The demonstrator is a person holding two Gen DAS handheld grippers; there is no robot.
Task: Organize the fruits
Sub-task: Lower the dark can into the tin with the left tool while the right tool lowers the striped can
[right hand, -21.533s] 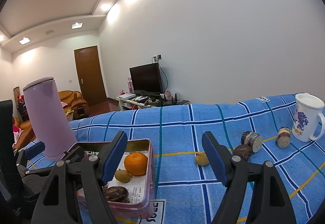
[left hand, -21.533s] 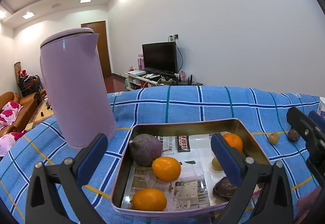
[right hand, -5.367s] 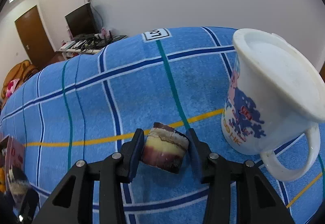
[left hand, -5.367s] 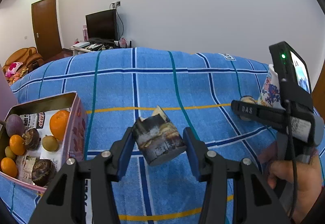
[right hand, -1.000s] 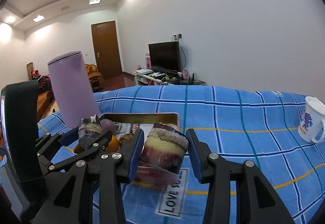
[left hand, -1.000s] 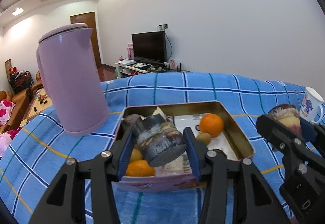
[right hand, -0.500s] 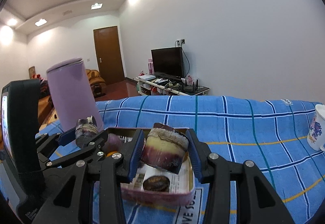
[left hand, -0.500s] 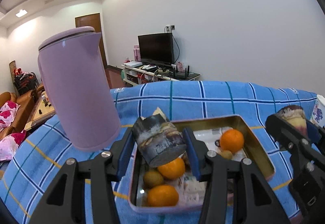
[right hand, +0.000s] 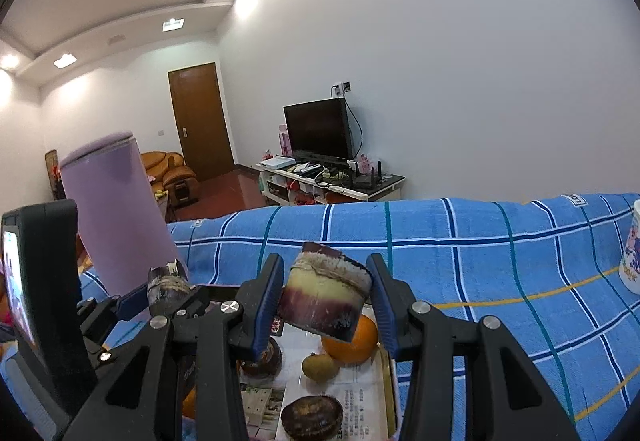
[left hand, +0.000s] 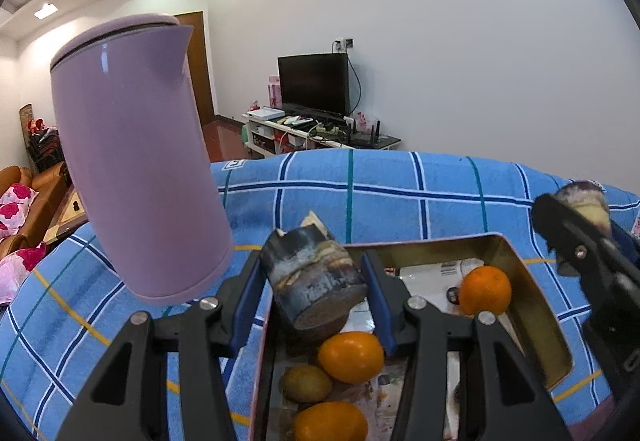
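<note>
Left tool [left hand: 313,295]: closed on a dark sugarcane piece [left hand: 314,279], held above the near left part of the tin tray [left hand: 532,289].
Right tool [right hand: 326,303]: gripping a purple-and-yellow sugarcane piece [right hand: 324,295] over the tray's right side; in the left wrist view this tool appears at the right edge [left hand: 576,225].
Tin tray: rectangular, gold inner walls, printed paper lining; it rests on the blue plaid cloth [left hand: 400,197].
Tray contents: one orange [left hand: 485,291] at the far right; two more oranges [left hand: 351,357] in the near part; a small yellow-brown fruit [left hand: 306,383] between them; a dark wrinkled fruit [right hand: 311,417] seen from the right wrist.
Purple kettle [left hand: 132,157]: upright on the cloth, just left of the tray.
White mug [right hand: 632,253]: far right edge of the cloth, well apart from the tray.
</note>
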